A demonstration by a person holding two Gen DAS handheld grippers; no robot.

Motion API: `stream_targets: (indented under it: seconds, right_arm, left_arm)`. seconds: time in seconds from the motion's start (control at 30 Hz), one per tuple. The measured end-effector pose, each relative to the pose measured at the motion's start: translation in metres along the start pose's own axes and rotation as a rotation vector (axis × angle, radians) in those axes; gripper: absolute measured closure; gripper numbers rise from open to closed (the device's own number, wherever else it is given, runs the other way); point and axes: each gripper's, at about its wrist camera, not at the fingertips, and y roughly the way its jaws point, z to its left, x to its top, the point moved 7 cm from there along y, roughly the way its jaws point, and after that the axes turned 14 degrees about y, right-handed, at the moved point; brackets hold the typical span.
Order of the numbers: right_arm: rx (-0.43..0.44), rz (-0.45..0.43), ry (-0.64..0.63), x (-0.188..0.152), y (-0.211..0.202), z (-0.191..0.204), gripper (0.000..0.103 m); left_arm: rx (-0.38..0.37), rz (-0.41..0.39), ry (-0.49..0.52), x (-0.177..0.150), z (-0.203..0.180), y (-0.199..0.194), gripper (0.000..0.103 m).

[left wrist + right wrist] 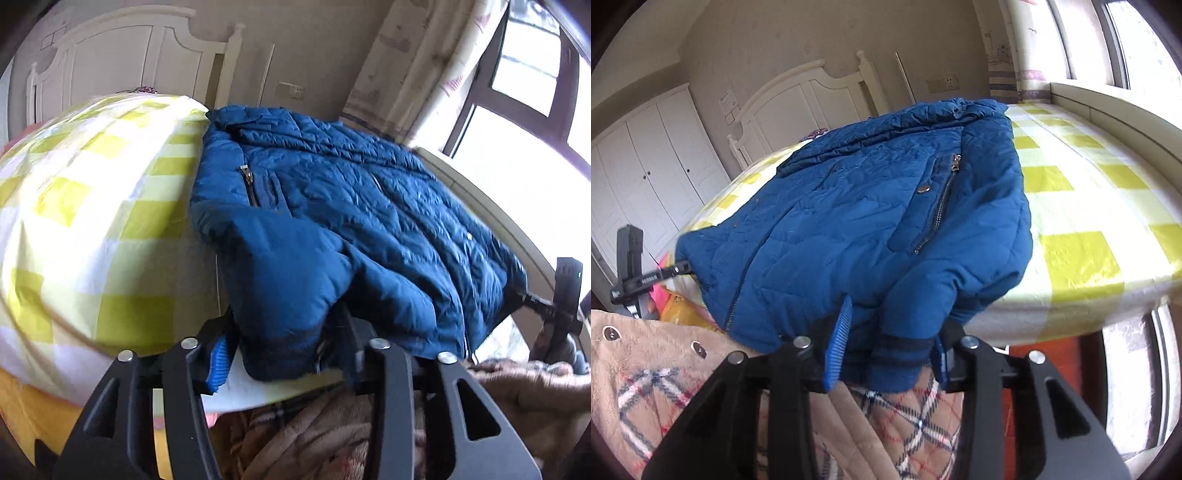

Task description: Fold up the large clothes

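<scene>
The blue jacket [871, 206] lay on the checked bed [1078, 221]; its cuffs sat between each claw's pads; left gripper [284, 354] and right gripper [886, 354] both clamped sleeve fabric.

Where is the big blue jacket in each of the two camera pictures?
Left wrist view: the blue jacket fills the centre and right, with the yellow checked bedsheet to its left.
Right wrist view: the blue jacket fills the centre, with the bedsheet to its right.
Shared landmark: the white headboard stands behind the jacket in both.
</scene>
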Motion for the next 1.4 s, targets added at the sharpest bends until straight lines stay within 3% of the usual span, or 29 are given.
stream_targets:
  seconds: [0.13, 0.2, 0.3, 0.33, 0.37, 0.4, 0.47, 0.57, 0.7, 0.8, 0.93, 1.1, 1.27, 1.33, 1.37, 1.4]
  right_arm:
    - [-0.037, -0.042, -0.025, 0.003, -0.007, 0.004, 0.066]
    - [-0.081, -0.056, -0.024, 0.007, -0.004, 0.0, 0.066]
    - [-0.134, -0.083, -0.038, 0.011, 0.001, 0.005, 0.066]
    - [-0.153, -0.089, -0.051, 0.012, 0.002, 0.007, 0.066]
    - [-0.17, -0.088, -0.069, 0.013, 0.004, 0.007, 0.068]
    - [-0.188, -0.092, -0.092, 0.013, 0.005, 0.008, 0.078]
    - [-0.151, -0.097, -0.082, 0.012, 0.002, 0.008, 0.088]
    - [-0.119, -0.121, -0.091, 0.007, -0.013, 0.014, 0.092]
    - [0.023, -0.172, -0.129, 0.002, -0.072, 0.038, 0.093]
    - [0.083, -0.213, -0.193, -0.003, -0.114, 0.064, 0.093]
    - [0.161, -0.309, -0.229, 0.016, -0.153, 0.093, 0.093]
    - [0.146, -0.288, -0.197, 0.105, -0.1, 0.098, 0.092]
    - [0.124, -0.132, 0.052, 0.236, 0.022, 0.072, 0.088]
    - [0.136, -0.038, 0.2, 0.271, 0.08, 0.043, 0.076]
    - [0.151, -0.003, 0.29, 0.28, 0.102, 0.026, 0.058]
    - [0.178, 0.023, 0.389, 0.287, 0.124, 0.008, 0.029]
  left_arm:
    - [0.037, -0.003, 0.035, 0.01, -0.004, 0.006, 0.044]
    - [0.087, 0.005, 0.048, 0.013, -0.002, 0.012, 0.023]
    - [0.085, 0.029, 0.045, 0.014, 0.001, 0.024, 0.021]
    - [0.085, 0.036, 0.047, 0.013, 0.001, 0.028, 0.023]
    - [0.063, 0.037, 0.046, 0.012, -0.001, 0.031, 0.045]
    - [0.027, 0.042, 0.036, 0.01, -0.004, 0.034, 0.065]
    - [0.005, 0.017, 0.028, 0.009, -0.008, 0.029, 0.081]
    - [-0.015, -0.049, 0.021, 0.012, -0.013, -0.001, 0.087]
    - [-0.055, -0.152, 0.027, 0.02, -0.022, -0.067, 0.087]
    - [-0.075, -0.223, 0.027, 0.027, -0.031, -0.108, 0.087]
    - [-0.101, -0.276, 0.014, 0.052, -0.026, -0.123, 0.087]
    - [-0.163, -0.188, -0.081, 0.132, 0.004, -0.055, 0.083]
    - [-0.191, -0.028, -0.221, 0.216, 0.044, 0.048, 0.081]
    - [-0.218, 0.043, -0.342, 0.234, 0.074, 0.095, 0.078]
    - [-0.248, 0.078, -0.441, 0.238, 0.094, 0.122, 0.072]
    - [-0.254, 0.103, -0.512, 0.238, 0.111, 0.141, 0.069]
